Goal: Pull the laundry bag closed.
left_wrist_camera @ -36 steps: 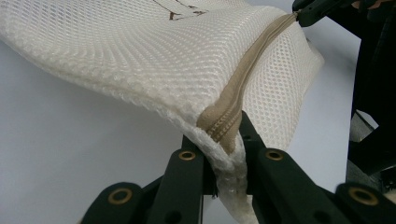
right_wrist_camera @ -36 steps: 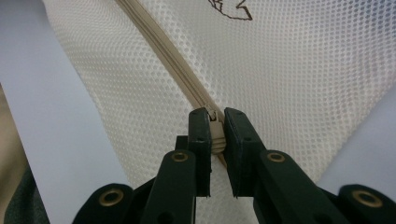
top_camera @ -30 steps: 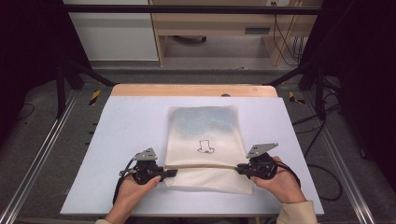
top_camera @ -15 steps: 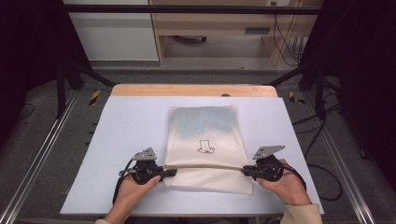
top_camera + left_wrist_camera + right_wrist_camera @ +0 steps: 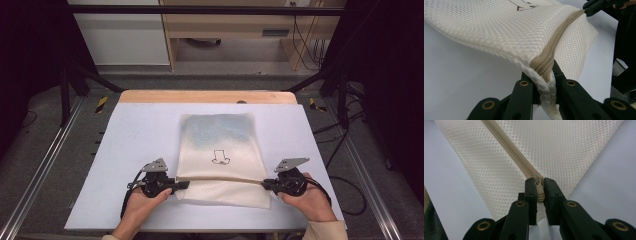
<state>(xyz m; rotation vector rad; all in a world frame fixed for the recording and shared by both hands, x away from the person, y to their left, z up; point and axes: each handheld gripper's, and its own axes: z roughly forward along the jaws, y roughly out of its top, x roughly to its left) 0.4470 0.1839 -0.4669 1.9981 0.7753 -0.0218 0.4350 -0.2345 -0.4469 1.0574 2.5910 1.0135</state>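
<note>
Cream mesh zip bag (image 5: 220, 150), flat on table, zipper taut

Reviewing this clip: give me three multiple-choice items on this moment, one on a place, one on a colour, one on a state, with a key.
1. Where does the left gripper grip the mesh bag?
A. the far edge
B. the zipper's left end
C. the printed mark

2. What colour is the zipper tape?
A. tan
B. blue
C. black

3. How does the right gripper stand?
A. wide open above the bag
B. lying loose on the table
C. shut on the zipper pull

Key: 1 B, the left gripper view has the seam end between its fingers; 2 A, both gripper views show tan; 3 C, the right gripper view shows the pull pinched.
</note>
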